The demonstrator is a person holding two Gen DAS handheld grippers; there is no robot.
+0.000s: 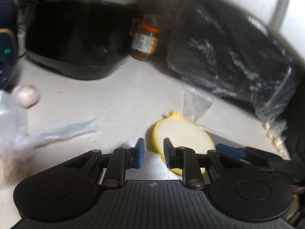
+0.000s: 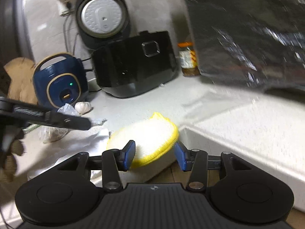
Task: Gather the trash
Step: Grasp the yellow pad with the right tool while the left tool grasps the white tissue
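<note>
A round white pad with a yellow rim (image 1: 183, 135) lies at the front edge of the white counter (image 1: 114, 95); it also shows in the right wrist view (image 2: 148, 133). My left gripper (image 1: 154, 148) is open and empty, its right finger over the pad's left rim. My right gripper (image 2: 154, 154) is open and empty, its jaws wide around the pad's near edge. A crumpled white tissue (image 2: 83, 141) lies left of the pad. A clear plastic wrapper (image 1: 63, 131) lies on the counter at left. A clear bag (image 2: 53, 131) sits under the left gripper's arm (image 2: 57, 119).
A black rice cooker (image 2: 133, 70) with its lid up, a blue cooker (image 2: 59, 82), a garlic bulb (image 1: 25, 95) and an orange-lidded jar (image 1: 145, 40) stand at the back. A large dark plastic-wrapped package (image 1: 234, 57) lies at right on a raised ledge (image 2: 238, 129).
</note>
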